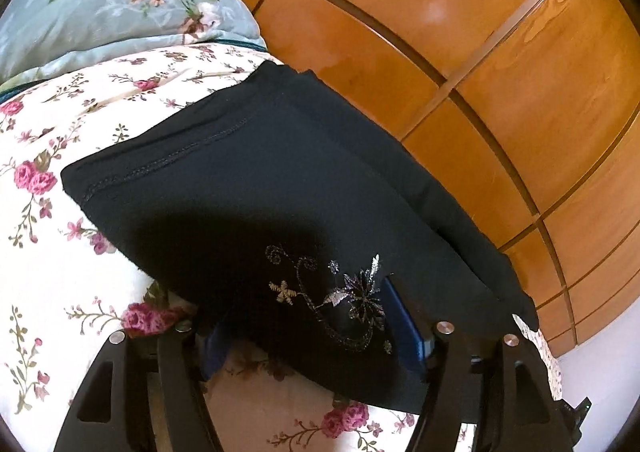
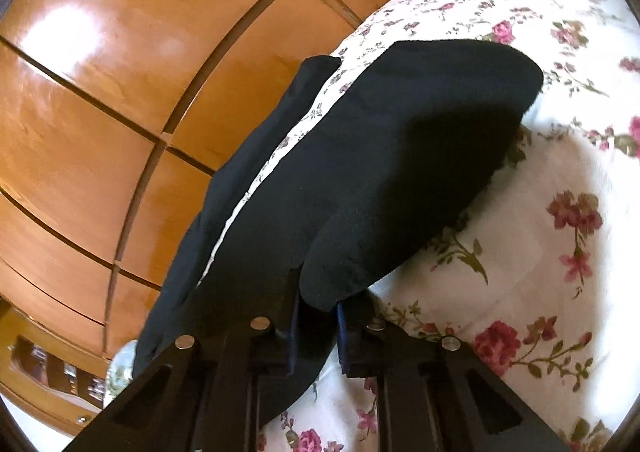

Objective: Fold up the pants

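Floral bedsheet (image 1: 60, 276) runs beside a glossy wooden wardrobe (image 1: 460, 63). Black pants (image 1: 248, 187) lie on it, partly folded. The right gripper (image 2: 318, 326) is pinched on a fabric edge; the left gripper (image 1: 312, 336) stands wide, embroidered cloth draped between its jaws, pads not visibly pressing. Best to close the left before lifting, then carry both corners level so the fold lands square.

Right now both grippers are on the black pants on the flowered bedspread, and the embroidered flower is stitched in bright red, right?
Not quite: the embroidered flower is silvery grey, not red, as the left wrist view shows. The black pants do lie on the flowered bedspread, with the left gripper and right gripper both on them.
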Demonstrator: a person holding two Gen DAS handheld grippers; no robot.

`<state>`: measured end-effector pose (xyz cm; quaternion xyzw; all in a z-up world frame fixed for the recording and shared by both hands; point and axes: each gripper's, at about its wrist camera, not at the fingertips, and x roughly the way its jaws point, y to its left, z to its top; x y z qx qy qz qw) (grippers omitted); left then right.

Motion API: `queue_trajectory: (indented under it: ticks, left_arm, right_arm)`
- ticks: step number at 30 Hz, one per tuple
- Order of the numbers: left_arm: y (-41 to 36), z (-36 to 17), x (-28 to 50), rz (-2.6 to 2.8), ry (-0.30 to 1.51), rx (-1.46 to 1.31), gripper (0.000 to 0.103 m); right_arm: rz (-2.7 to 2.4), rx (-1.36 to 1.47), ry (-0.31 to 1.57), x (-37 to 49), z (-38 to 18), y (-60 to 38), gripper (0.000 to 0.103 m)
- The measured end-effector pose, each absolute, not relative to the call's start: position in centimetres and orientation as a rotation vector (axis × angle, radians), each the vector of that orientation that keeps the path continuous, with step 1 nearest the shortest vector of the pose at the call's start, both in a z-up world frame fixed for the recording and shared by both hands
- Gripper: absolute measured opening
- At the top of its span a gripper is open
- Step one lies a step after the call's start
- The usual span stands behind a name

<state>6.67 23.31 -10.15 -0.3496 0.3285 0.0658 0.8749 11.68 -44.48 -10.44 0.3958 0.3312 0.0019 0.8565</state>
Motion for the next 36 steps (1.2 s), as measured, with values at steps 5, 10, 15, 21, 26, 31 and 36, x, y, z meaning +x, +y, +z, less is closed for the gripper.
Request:
queue_trajectory:
  ticks: [5,10,15,21,26,31,36]
  left_arm:
    - [25.5,-11.4,6.5,0.126,0.694,-0.860,0.009]
    - [25.3,-10.0,5.3,0.103,0.670,-0.772,0.007]
    - [25.2,-8.6,3.6,0.078,0.630,-0.747,0.007]
    - [25.6,-7.8,0.5,0.072,0.594,-0.777,0.006]
    - [25.6,-8.0,-1.5,0.070,0.594,-0.791,0.006]
    - [25.5,-10.5,-1.6,0.097,0.644,-0.807,0.007]
    - [26.4,-11.4,-3.2,0.101,0.625,-0.879,0.018]
  right_arm:
    - [-0.052,0.766,0.689,11.5,-9.5,-43.8,0.013]
    - [-0.091,0.723,0.673,10.5,-8.2,-43.5,0.013]
    - [-0.100,0.684,0.666,9.4,-7.1,-43.3,0.013]
    - [-0.108,0.669,0.664,7.0,-6.6,-43.8,0.013]
    - [-0.117,0.654,0.681,4.9,-7.1,-44.2,0.013]
    - [-0.128,0.659,0.700,4.1,-8.7,-44.3,0.013]
    - [-0.127,0.677,0.712,4.1,-8.5,-44.6,0.021]
